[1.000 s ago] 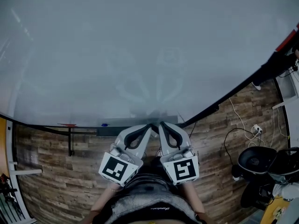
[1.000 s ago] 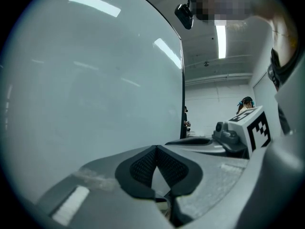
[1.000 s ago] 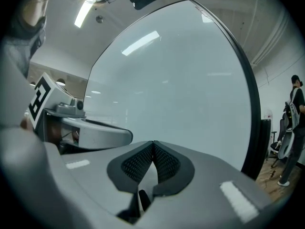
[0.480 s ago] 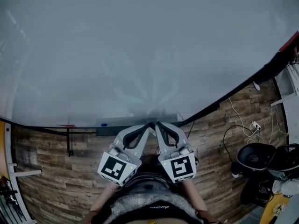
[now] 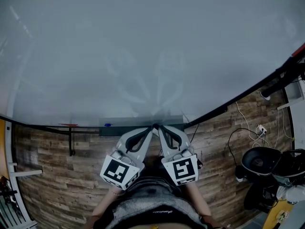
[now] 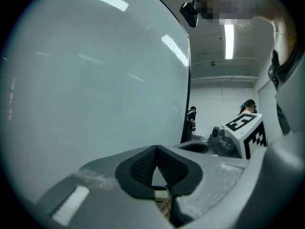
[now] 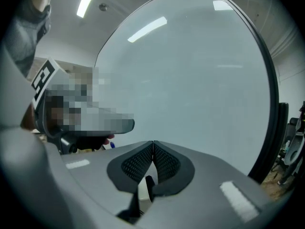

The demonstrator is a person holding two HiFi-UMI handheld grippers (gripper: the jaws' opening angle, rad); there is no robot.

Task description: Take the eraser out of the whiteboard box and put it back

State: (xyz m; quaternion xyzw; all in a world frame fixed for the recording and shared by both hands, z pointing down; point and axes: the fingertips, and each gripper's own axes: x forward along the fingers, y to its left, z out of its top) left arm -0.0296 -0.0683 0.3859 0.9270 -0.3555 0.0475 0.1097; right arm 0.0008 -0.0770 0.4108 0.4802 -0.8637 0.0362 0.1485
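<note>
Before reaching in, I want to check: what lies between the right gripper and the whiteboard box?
Nothing shows: in the head view the right gripper, shut, sits right at the whiteboard box.

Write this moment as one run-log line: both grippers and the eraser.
left gripper: shut, empty | right gripper: shut, empty | both near whiteboard box | eraser: not seen

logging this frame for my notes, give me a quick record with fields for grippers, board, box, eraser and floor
left gripper: jaws together, nothing between them
right gripper: jaws together, nothing between them
placement: side by side, tips close to the whiteboard box
whiteboard: no writing seen
eraser: not visible in any view
by the box: small blue item
floor: wood planks, office chair at right
</note>
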